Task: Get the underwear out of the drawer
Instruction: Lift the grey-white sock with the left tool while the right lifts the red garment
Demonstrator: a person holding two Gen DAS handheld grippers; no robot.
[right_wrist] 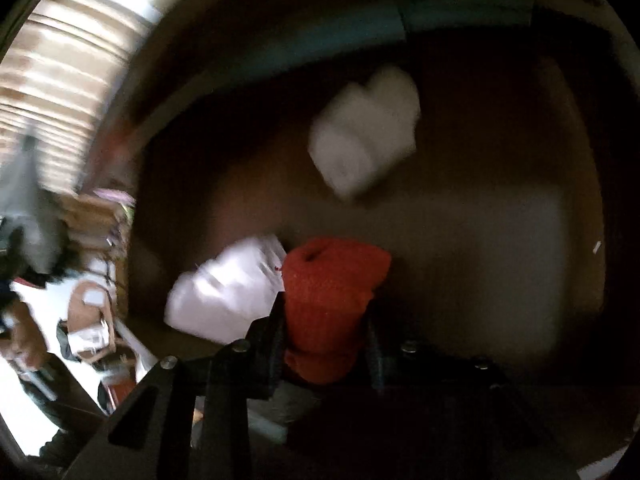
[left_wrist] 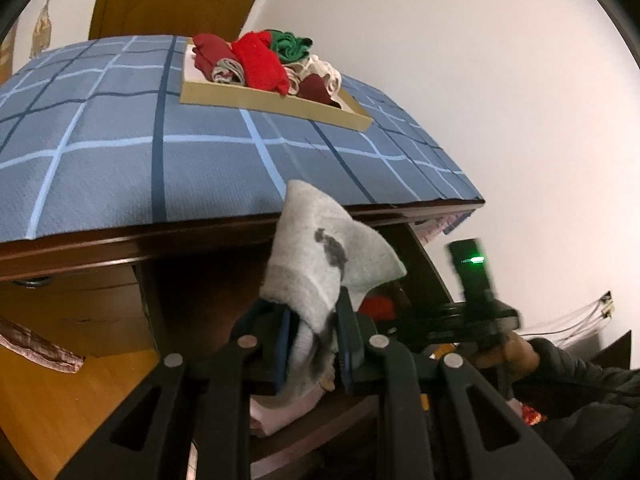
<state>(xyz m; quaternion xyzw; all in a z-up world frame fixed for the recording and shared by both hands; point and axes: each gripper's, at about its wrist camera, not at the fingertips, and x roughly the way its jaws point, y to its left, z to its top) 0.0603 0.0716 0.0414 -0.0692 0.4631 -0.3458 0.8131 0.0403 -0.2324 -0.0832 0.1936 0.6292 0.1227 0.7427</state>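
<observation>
A: The worktop (left_wrist: pixel 100 152) edge hangs over the drawer (right_wrist: pixel 480 208); how to bring the pieces out well?

B: Lift each straight up, then forward, clear of that edge. The left gripper (left_wrist: pixel 316 344) jaws are clenched on a grey piece (left_wrist: pixel 320 264), low centre. The right gripper (right_wrist: pixel 326 344) jaws grasp a red piece (right_wrist: pixel 328 300) inside the drawer.

A: What else?

B: The tray (left_wrist: pixel 276 106), upper centre, is already full. White pieces (right_wrist: pixel 364 132) remain in the drawer.
</observation>
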